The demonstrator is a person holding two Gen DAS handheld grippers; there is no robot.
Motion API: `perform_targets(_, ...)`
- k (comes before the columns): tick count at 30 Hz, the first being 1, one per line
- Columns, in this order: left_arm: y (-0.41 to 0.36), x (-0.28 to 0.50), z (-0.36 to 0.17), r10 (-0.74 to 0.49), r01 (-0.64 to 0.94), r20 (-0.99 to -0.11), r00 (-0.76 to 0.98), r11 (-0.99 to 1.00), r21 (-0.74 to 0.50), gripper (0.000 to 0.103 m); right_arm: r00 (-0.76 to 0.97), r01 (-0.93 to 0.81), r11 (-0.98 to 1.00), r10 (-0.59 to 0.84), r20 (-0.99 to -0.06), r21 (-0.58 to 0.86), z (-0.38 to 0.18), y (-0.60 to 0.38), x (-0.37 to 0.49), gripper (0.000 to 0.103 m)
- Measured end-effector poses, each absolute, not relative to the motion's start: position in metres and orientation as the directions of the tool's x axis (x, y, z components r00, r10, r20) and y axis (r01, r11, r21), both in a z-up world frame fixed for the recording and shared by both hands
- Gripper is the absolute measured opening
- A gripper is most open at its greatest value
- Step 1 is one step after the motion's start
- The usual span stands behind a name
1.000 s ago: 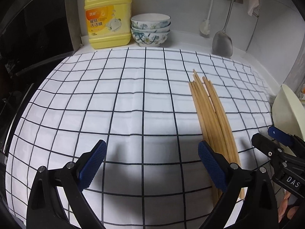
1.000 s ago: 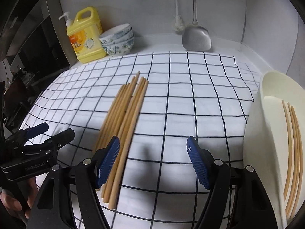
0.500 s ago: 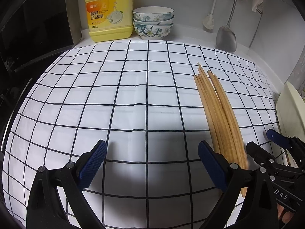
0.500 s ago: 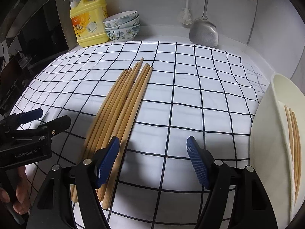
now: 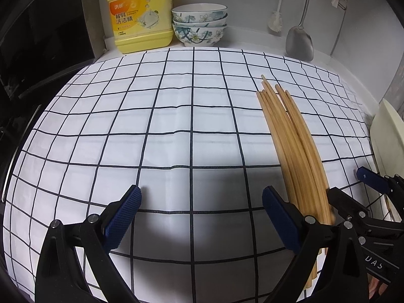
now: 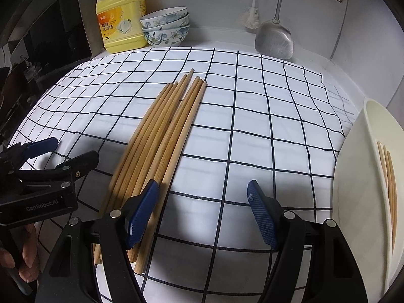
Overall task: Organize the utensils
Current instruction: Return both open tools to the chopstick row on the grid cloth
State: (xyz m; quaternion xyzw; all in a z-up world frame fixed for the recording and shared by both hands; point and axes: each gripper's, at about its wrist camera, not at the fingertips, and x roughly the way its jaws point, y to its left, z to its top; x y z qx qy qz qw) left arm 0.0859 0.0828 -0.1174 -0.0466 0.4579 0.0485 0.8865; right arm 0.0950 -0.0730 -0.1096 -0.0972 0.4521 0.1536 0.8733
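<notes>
Several wooden chopsticks point(image 5: 293, 136) lie in a bundle on the white checked cloth point(image 5: 151, 126); they also show in the right wrist view point(image 6: 161, 136). My left gripper point(image 5: 202, 217) is open and empty, just left of the bundle's near ends. My right gripper point(image 6: 202, 212) is open and empty, its left finger point(image 6: 141, 214) over the bundle's near ends. A cream holder point(image 6: 358, 166) at the right edge has three chopsticks point(image 6: 387, 176) in it. Each gripper shows in the other's view, the left point(image 6: 50, 156) and the right point(image 5: 353, 192).
A yellow detergent bottle point(image 5: 140, 15) and three stacked patterned bowls point(image 5: 199, 24) stand at the back wall. A metal spatula point(image 5: 299, 41) and a white brush point(image 5: 275, 22) hang at the back right. A dark appliance point(image 5: 38, 50) borders the left.
Both grippers have moved forward and lower toward the cloth; the chopstick bundle and back items appear larger and nearer. Both grippers stay open. The chopsticks have not moved.
</notes>
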Motion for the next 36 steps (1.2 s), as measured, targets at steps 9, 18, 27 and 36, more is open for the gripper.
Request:
perform_targets(9, 0.079, 0.083, -0.116, 0.033, -0.103, -0.798, 0.602, 0.994, -0.036, 0.095, 0.556, -0.345, 0.936, 0.143, -0.819, -0.071, -0.11, -0.07, 0.093, 0.07)
perform_targets(18, 0.069, 0.082, -0.112, 0.053, -0.078, -0.785, 0.617, 0.997, 0.006, 0.095, 0.546, -0.334, 0.941, 0.15, -0.824, -0.05, -0.115, -0.079, 0.099, 0.07)
perform_targets(27, 0.056, 0.086, -0.108, 0.061, -0.055, -0.779, 0.624, 0.998, 0.034, 0.095, 0.542, -0.301, 0.954, 0.161, -0.825, -0.011, -0.114, -0.095, 0.107, 0.07)
perform_targets(36, 0.055, 0.092, -0.114, 0.07, -0.06, -0.79, 0.609, 0.997, 0.042, 0.095, 0.541, -0.262, 0.965, 0.157, -0.826, 0.012, -0.114, -0.109, 0.113, 0.07)
